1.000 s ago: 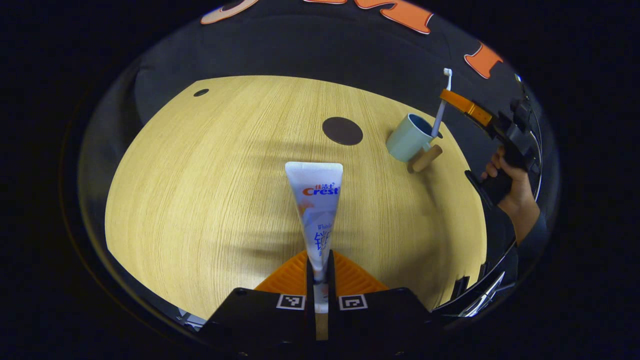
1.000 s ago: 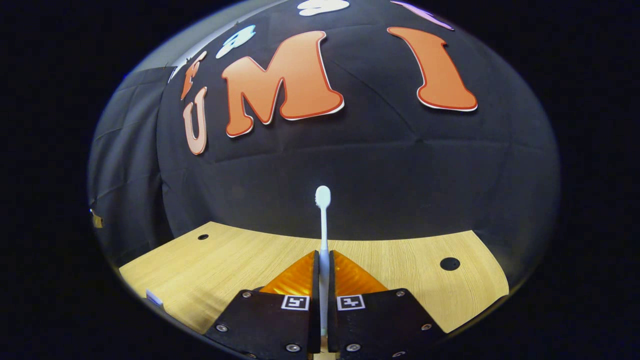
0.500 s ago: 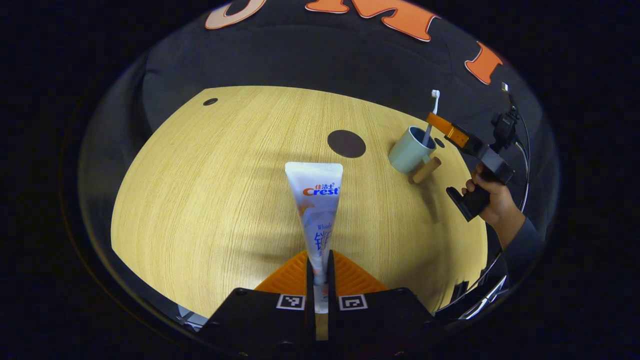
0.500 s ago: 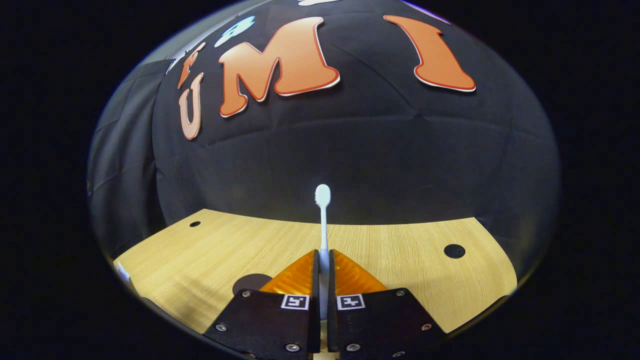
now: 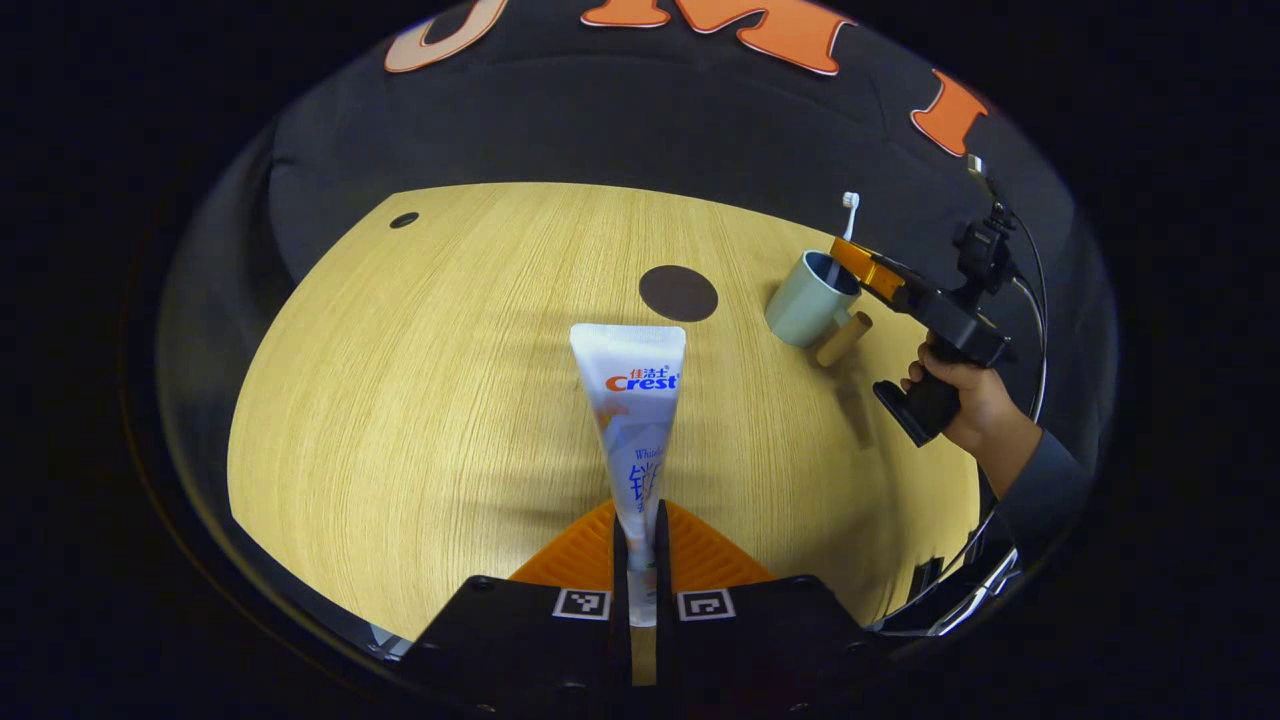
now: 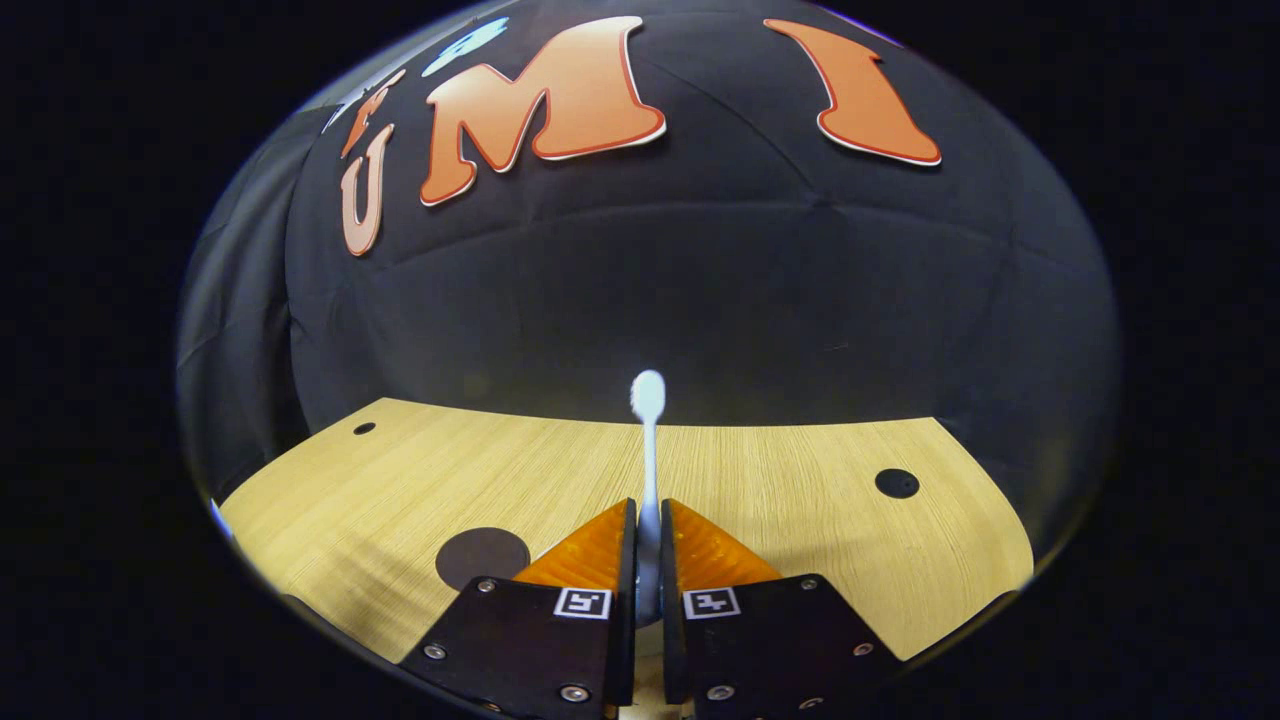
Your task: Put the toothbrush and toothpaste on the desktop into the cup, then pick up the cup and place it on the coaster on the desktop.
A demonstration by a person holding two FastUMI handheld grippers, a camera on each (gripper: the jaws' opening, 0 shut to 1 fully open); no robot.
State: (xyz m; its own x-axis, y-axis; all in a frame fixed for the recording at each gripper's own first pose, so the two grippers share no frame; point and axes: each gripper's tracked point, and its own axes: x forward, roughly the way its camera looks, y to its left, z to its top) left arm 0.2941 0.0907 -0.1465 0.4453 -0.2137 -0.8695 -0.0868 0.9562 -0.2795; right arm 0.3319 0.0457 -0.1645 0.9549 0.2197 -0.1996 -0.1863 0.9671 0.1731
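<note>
Setting: a staged recording booth, lab-like, not a lived-in home. Evidence: a black cloth wall hangs directly behind the desktop and wraps round its left side. The desktop is pale wood-grain with small round dark holes near its back corners. A cabled camera rig sits at the desktop's right edge.

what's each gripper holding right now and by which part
The left gripper is shut on the toothpaste tube near its cap end. The right gripper is shut on the toothbrush handle, bristle head upward.
</note>
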